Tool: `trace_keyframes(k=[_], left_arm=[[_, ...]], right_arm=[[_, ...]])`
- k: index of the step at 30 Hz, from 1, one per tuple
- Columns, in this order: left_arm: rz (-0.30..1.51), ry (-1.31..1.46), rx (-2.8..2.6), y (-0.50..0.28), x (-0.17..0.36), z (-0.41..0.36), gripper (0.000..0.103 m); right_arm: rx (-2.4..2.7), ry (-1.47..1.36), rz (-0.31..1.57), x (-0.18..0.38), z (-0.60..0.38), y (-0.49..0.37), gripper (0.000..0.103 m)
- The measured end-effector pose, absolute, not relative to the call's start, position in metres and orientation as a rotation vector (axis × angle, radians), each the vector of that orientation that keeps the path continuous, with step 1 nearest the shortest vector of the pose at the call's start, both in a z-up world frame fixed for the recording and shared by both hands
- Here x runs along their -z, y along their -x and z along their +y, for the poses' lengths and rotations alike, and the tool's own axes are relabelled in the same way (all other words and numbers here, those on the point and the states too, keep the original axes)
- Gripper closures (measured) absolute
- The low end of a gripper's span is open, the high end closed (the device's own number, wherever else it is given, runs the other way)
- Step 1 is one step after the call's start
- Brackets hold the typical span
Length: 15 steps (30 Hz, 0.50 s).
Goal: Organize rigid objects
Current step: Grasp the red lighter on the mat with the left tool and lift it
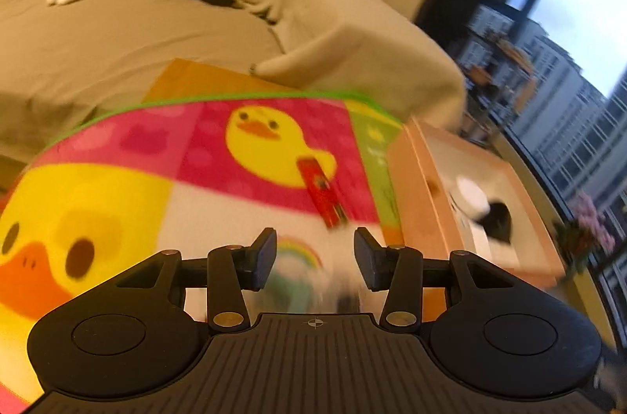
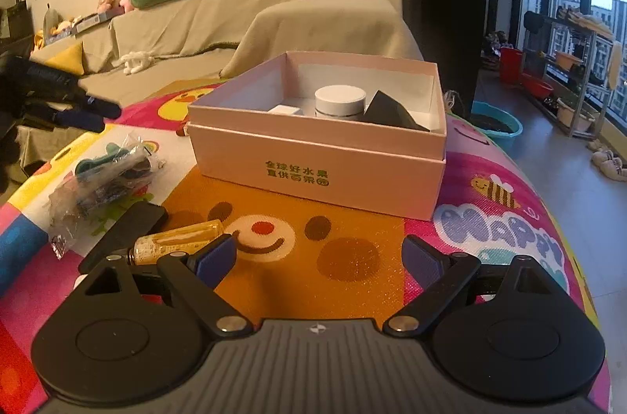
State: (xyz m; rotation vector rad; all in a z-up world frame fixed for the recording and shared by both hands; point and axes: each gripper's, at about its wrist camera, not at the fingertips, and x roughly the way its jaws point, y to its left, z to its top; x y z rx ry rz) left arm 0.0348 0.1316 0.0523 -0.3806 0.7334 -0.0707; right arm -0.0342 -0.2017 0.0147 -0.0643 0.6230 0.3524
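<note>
A pink open box [image 2: 319,163] stands on the colourful cartoon mat [image 2: 509,218]; inside are a white round jar [image 2: 340,100], a black wedge-shaped item [image 2: 388,112] and a small white item [image 2: 286,110]. The box also shows in the left wrist view [image 1: 431,186]. My right gripper [image 2: 319,257] is open and empty, low over the mat in front of the box. A small amber bottle [image 2: 180,237] and a flat black item [image 2: 125,229] lie by its left finger. My left gripper [image 1: 315,253] is open, above the mat near a red stick-shaped item [image 1: 321,194]; that view is blurred.
A clear plastic bag of small items [image 2: 102,175] lies on the mat's left. A covered sofa [image 2: 235,22] with cushions and plush toys stands behind. A window, a shelf rack [image 2: 564,77] and basins are on the right. The left gripper shows at the right wrist view's left edge [image 2: 58,96].
</note>
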Motion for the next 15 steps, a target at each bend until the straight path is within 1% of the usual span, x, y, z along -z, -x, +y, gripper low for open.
trace_keyframes(k=[5,10,13,15], left_arm=[[0.784,0.392,0.047,-0.093,-0.055,0.114,0.055],[0.911,0.296,-0.031,-0.138,-0.032,0.088,0.055],[0.935,0.284,-0.03,-0.15,-0.02,0.077,0.054],[0.903,0.238,-0.041,-0.153,-0.019,0.071,0.054]], right_arm=[[-0.358,0.04,0.616,-0.016,-0.206,0.034,0.011],[-0.347,0.032,0.612,-0.015,-0.207,0.033,0.011],[-0.348,0.027,0.609,-0.015,-0.208,0.034,0.011],[-0.35,0.027,0.616,-0.015,-0.208,0.033,0.011]])
